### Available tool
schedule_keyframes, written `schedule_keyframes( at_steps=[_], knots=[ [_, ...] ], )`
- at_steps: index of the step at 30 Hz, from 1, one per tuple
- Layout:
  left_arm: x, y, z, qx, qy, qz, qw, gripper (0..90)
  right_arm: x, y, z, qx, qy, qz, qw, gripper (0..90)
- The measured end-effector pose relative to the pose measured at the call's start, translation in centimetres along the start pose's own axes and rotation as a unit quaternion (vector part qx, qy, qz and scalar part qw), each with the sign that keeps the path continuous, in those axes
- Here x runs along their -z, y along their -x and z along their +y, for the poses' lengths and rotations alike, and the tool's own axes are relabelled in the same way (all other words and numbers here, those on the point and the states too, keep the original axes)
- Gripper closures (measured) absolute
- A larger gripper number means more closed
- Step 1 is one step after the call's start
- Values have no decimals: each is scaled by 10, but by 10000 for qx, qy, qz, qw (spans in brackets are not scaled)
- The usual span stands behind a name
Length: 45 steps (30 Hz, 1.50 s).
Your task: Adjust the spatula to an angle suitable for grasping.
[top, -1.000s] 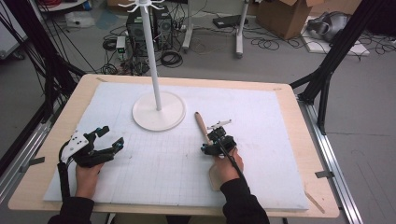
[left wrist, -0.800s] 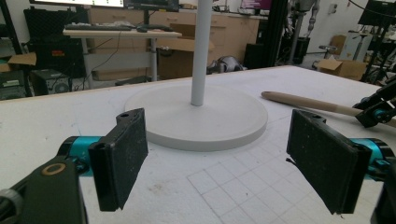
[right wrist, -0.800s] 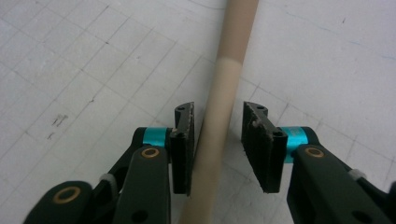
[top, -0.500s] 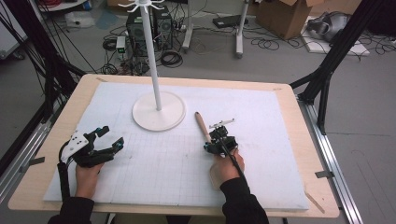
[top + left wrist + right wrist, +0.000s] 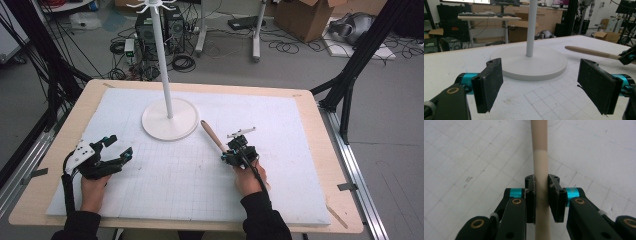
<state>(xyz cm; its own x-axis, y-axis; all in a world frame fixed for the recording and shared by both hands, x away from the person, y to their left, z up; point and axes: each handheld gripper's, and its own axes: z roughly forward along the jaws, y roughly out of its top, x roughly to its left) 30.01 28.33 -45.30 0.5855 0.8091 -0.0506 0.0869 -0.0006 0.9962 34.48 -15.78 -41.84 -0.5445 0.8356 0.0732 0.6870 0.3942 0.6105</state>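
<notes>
Clamping the wooden handle, the right gripper's fingers have just closed; the left gripper's fingers gape empty.

No text, label, brand, number or sign can be read in any of the views. A printed grid of squares is seen on the white mat covering the surface, but no figures or letters are carried by it. The cardboard boxes on the floor beyond are too small and blurred for any print to be made out.
</notes>
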Motion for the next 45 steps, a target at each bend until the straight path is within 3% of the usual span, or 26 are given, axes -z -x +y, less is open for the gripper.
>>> schedule_keyframes(
  at_steps=[2, 8, 14, 19, 23, 32, 36, 40, 45],
  knots=[
    [0, 0, 0, 12, 4, -3, 10000, 207, 4, -1, 0, 45, 22, 102, 9999, 782],
    [0, 0, 0, 5, -1, -2, 10000, 207, 14, 2, -3, 488, 174, 479, 9975, 783],
    [0, 0, 0, 12, 3, 3, 10000, 207, 19, -5, -8, 1095, 237, 874, 9899, 782],
    [0, 0, 0, 13, 1, 2, 10000, 207, 18, -17, -9, 1729, 154, 1303, 9762, 782],
    [0, 0, 0, 11, 1, 2, 10000, 207, 15, -23, -9, 2061, 118, 1565, 9659, 781],
    [0, 1, 0, 8, 7, 8, 10000, 207, 11, -28, -9, 2515, -37, 1945, 9481, 779],
    [0, 1, 0, 9, 4, 10, 10000, 207, 7, -32, -7, 2756, -190, 2001, 9400, 778],
    [0, 1, 0, 11, 3, 10, 10000, 207, 1, -34, -7, 2850, -313, 1993, 9371, 777],
    [0, 1, 0, 8, 8, 11, 10000, 207, -4, -35, -7, 2797, -411, 1954, 9391, 772]
  ],
)
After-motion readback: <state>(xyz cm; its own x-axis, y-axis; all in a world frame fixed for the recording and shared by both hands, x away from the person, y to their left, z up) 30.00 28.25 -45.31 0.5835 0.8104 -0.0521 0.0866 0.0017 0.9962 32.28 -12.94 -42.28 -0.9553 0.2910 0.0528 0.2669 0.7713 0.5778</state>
